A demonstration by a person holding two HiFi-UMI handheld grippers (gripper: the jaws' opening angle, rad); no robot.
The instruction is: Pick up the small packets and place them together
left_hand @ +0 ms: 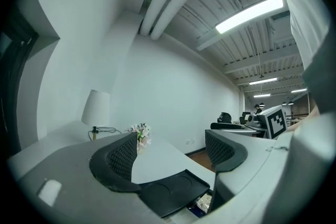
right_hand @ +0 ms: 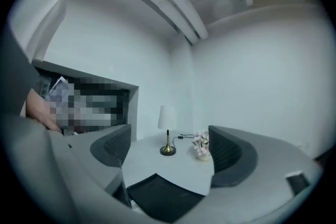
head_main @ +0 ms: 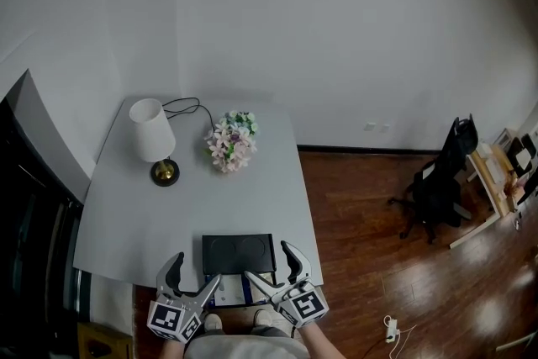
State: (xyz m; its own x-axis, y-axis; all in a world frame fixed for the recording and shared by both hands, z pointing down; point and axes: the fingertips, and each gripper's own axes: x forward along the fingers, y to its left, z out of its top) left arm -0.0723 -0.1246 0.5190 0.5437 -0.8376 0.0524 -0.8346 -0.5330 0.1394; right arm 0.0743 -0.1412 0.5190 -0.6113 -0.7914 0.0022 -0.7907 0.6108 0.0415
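Note:
A black tray [head_main: 238, 252] lies at the front edge of the grey table [head_main: 134, 223]. Just in front of it sit blue and white packets [head_main: 239, 288], partly hidden by the tray and the grippers; a bit of them shows in the left gripper view [left_hand: 202, 205]. My left gripper [head_main: 192, 275] hangs over the table's front edge, left of the packets, open and empty [left_hand: 170, 157]. The right gripper [head_main: 273, 266] stands to their right, also open with nothing between its jaws [right_hand: 168, 149]. Both point toward the tray [left_hand: 168, 194] [right_hand: 157, 199].
A white-shaded lamp [head_main: 154, 139] with a black cord and a flower bunch [head_main: 233, 140] stand at the table's far end. A dark cabinet [head_main: 34, 206] borders the left. On the wooden floor to the right stand a black office chair [head_main: 437, 189] and a small desk [head_main: 496, 181].

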